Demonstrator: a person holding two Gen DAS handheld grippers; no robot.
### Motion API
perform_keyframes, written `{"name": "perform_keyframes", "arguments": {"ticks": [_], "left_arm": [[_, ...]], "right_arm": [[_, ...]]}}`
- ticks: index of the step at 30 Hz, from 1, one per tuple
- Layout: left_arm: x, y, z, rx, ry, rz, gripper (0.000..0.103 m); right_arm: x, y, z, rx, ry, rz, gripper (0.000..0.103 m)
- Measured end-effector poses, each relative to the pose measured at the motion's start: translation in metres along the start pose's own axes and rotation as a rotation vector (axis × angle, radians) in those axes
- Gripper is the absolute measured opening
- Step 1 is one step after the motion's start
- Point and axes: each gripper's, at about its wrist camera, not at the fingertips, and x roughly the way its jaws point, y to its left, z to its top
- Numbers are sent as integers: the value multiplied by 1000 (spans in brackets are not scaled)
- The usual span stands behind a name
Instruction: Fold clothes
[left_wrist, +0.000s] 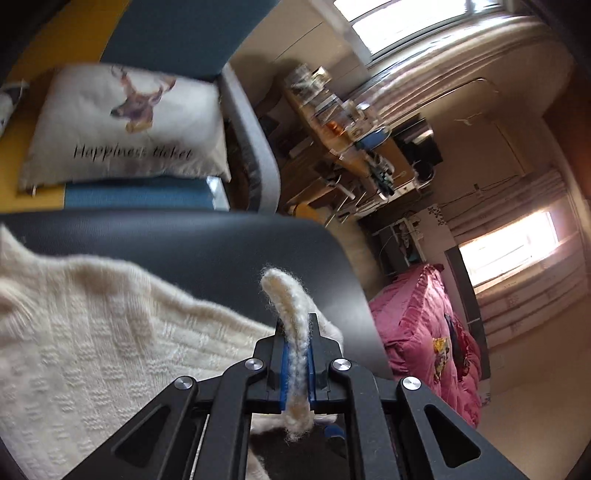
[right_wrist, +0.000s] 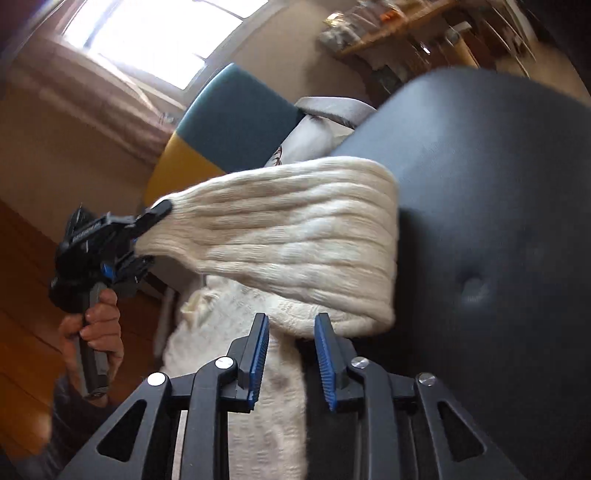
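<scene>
My left tongs (left_wrist: 297, 363), jaws pressed together, pinch an edge of the cream cable-knit sweater (right_wrist: 295, 236), lifting it taut off the dark padded leather bench (right_wrist: 498, 221), while my right tongs (right_wrist: 291, 363) stand spread, blue pads (right_wrist: 258, 363) astride a lower fold without touching.

Two wrist fisheyes, both tilted down, close over one dark padded surface (left_wrist: 207, 251).
The left view faces a deer-print cushion (left_wrist: 125, 125); the right view looks across at the left gripper (right_wrist: 147, 229). Both share the cream knit (right_wrist: 295, 240).
</scene>
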Motion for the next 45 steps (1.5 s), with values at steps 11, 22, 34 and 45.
{"name": "perform_keyframes", "arguments": {"ticks": [11,22,34,45], "left_arm": [[-131,-31,41,114,-196,74,7],[-244,26,9,36,-335,91,7],[-262,174,-58,-198,-297,200,7],[-223,287,-134,-370,-140,331,7]], "right_arm": [[44,-22,-29,511,27,464,66],[143,10,-28,639,34,458,84],[166,28,-16,496,37,277,83],[168,56,-13,189,67,45,78]]}}
